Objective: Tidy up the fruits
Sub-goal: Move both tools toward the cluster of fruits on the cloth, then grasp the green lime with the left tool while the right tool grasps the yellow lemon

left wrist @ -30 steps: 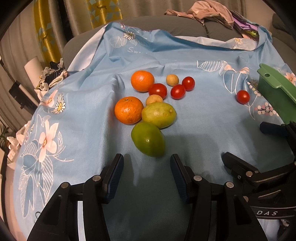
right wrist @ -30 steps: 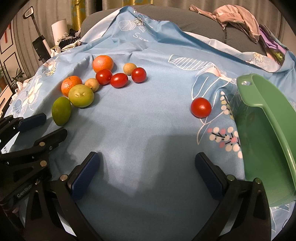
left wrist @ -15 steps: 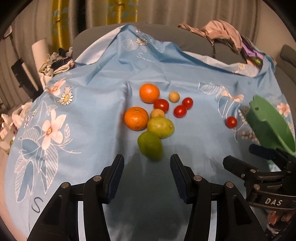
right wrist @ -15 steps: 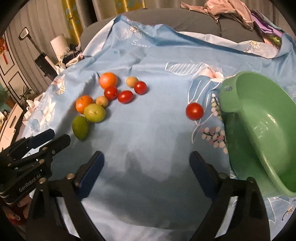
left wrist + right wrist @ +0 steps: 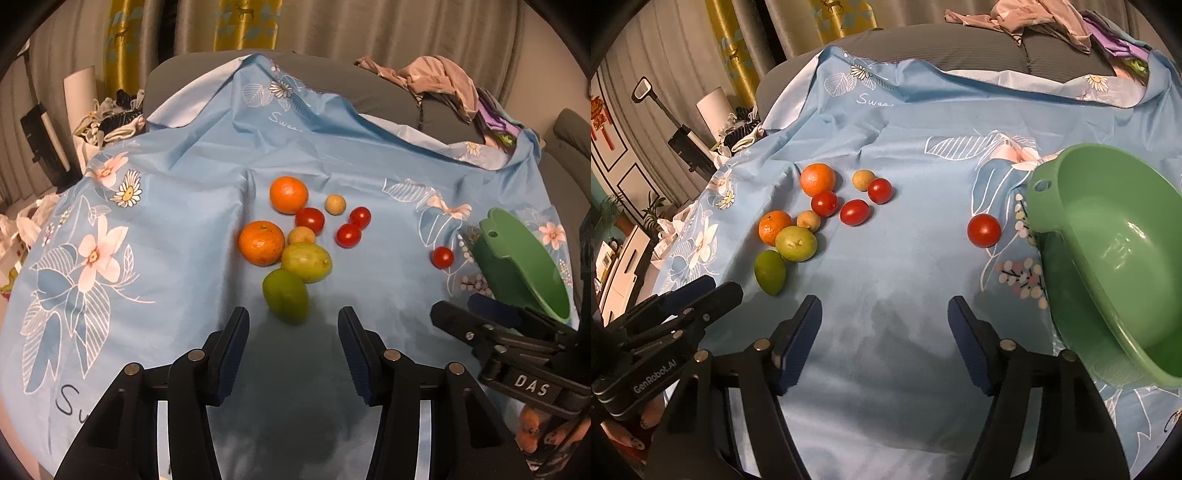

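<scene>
A cluster of fruit lies on the blue floral cloth [image 5: 177, 206]: two oranges [image 5: 261, 242], two green fruits [image 5: 285, 295], small tan fruits [image 5: 335, 204] and red tomatoes [image 5: 348, 235]. One tomato [image 5: 983, 230] lies apart, beside a tilted green basin [image 5: 1115, 258]. My left gripper [image 5: 292, 349] hangs open above the cloth, just short of the near green fruit. My right gripper [image 5: 884, 338] is over bare cloth with nothing between its jaws, which are closing. Each gripper shows at the other view's edge.
Behind the cloth rises a grey sofa back [image 5: 960, 48] with crumpled clothes [image 5: 439, 79] on it. Curtains [image 5: 332, 22], a white roll [image 5: 713, 110] and clutter stand at the far left. A hand [image 5: 539, 432] holds the right gripper.
Both grippers have risen and rolled, so the fruit and basin look smaller and farther. The right gripper's jaws have narrowed. The fruit has not moved.
</scene>
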The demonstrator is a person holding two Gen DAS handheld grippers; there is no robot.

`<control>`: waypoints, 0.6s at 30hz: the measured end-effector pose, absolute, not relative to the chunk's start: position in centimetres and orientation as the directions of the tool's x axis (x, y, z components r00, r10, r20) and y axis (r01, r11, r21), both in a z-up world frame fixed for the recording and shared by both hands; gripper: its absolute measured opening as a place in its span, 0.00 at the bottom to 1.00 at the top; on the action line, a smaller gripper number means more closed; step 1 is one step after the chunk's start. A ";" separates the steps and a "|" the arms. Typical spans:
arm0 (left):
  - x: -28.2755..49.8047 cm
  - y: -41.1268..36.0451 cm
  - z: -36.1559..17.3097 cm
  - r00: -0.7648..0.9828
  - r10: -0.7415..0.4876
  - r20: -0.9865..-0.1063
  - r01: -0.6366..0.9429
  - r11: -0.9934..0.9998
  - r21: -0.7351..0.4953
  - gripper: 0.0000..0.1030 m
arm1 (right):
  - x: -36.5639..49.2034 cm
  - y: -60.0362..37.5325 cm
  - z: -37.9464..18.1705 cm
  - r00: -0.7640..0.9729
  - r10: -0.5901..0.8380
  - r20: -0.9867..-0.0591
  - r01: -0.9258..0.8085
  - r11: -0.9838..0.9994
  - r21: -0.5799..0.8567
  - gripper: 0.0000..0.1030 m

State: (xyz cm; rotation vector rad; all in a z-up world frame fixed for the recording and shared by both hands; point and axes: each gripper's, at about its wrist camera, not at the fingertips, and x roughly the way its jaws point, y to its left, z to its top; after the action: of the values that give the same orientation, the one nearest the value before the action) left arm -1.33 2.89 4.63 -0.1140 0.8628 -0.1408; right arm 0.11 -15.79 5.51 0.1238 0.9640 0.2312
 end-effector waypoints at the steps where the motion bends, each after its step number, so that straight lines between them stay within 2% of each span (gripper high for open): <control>1: -1.3 2.9 4.7 0.641 -0.166 -0.750 0.074 0.985 -0.154 0.50 | 0.1 -15.8 5.6 0.548 0.249 -0.799 -0.139 0.969 0.206 0.69; 4: -1.8 2.9 5.5 0.652 -0.116 -0.750 0.042 0.992 -0.117 0.50 | 0.1 -15.6 6.0 0.549 0.248 -0.798 -0.145 0.969 0.201 0.69; 8: -1.0 3.2 8.3 0.671 -0.123 -0.731 0.028 0.990 -0.141 0.50 | 1.7 -15.3 8.5 0.564 0.311 -0.765 -0.168 0.950 0.262 0.69; 11: 0.5 3.6 10.7 0.690 -0.094 -0.717 -0.024 0.988 -0.153 0.50 | 4.0 -14.8 11.2 0.592 0.287 -0.753 -0.151 0.957 0.246 0.69; 13: 1.3 3.9 11.8 0.705 -0.109 -0.701 -0.028 0.983 -0.181 0.50 | 5.5 -14.4 12.6 0.600 0.322 -0.733 -0.175 0.946 0.272 0.69; 15: 1.8 4.1 11.8 0.717 -0.112 -0.688 -0.024 0.982 -0.185 0.50 | 6.6 -14.0 12.8 0.583 0.366 -0.725 -0.193 0.929 0.315 0.69; 18: 2.3 4.2 9.5 0.675 -0.095 -0.732 -0.042 0.985 -0.166 0.50 | 7.7 -13.0 11.2 0.537 0.409 -0.738 -0.207 0.912 0.354 0.67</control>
State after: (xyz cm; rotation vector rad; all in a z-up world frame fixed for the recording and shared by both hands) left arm 2.32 4.21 9.52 -0.1744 0.8310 -0.0298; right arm 7.73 -12.97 11.20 0.2358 0.9366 0.3702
